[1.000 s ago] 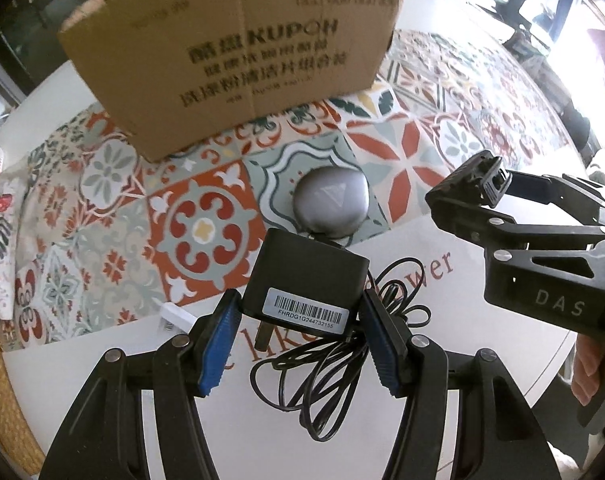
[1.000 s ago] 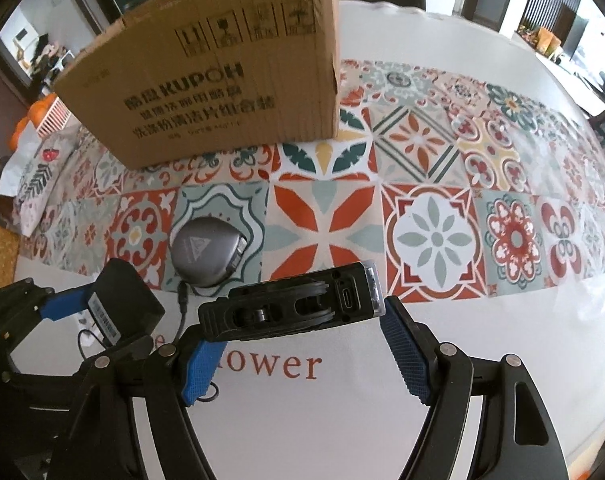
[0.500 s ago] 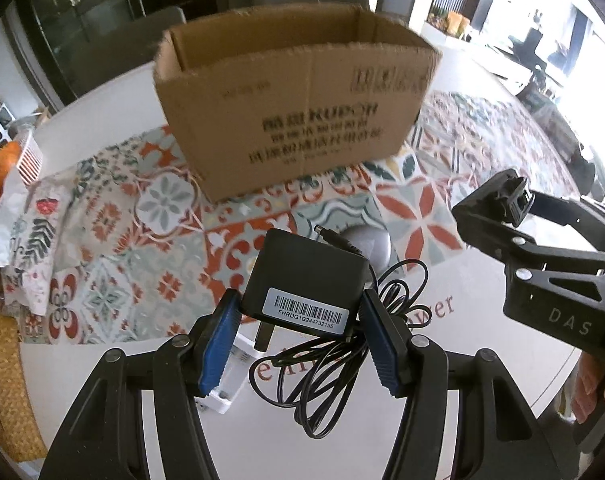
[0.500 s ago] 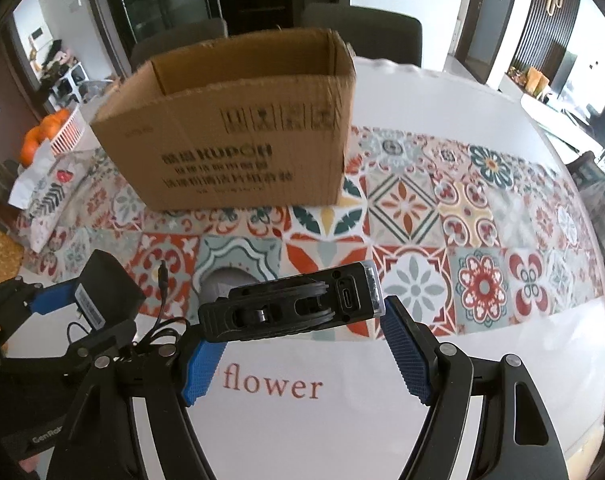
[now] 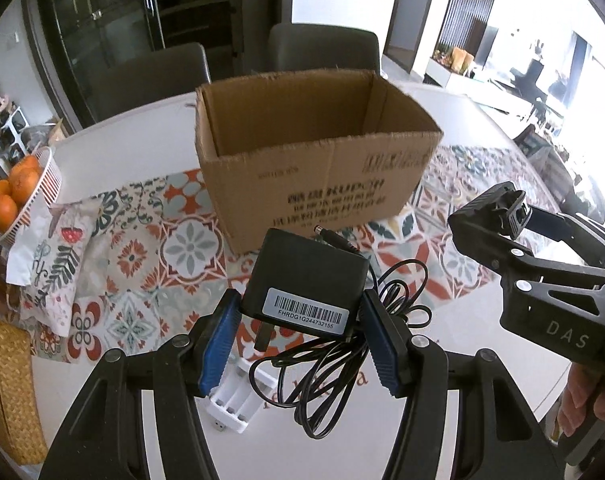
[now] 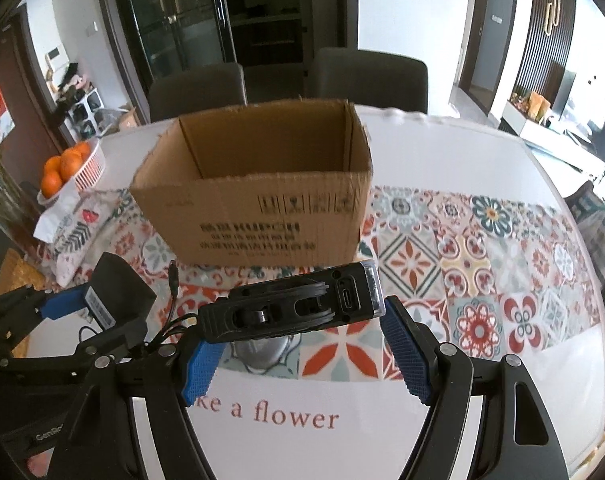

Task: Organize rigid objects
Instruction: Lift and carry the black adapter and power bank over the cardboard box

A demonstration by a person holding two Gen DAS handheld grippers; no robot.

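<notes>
Standing on tiled cloth (image 6: 482, 256), cardboard box (image 6: 262, 216), white table (image 6: 442, 140), 2 chairs (image 6: 366, 76) behind

Both wrist views face box (image 5: 318, 168)

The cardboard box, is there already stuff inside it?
Cannot tell: the cardboard box shows only bare inner walls, and its near wall hides the floor.

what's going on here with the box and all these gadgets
A person is tidying items into the open cardboard box on the patterned table runner. The left tongs grip a black power adapter, its cable dangling. The right tongs hold a black flashlight-like device. Both are raised short of the box. A white battery charger lies on the table.
</notes>
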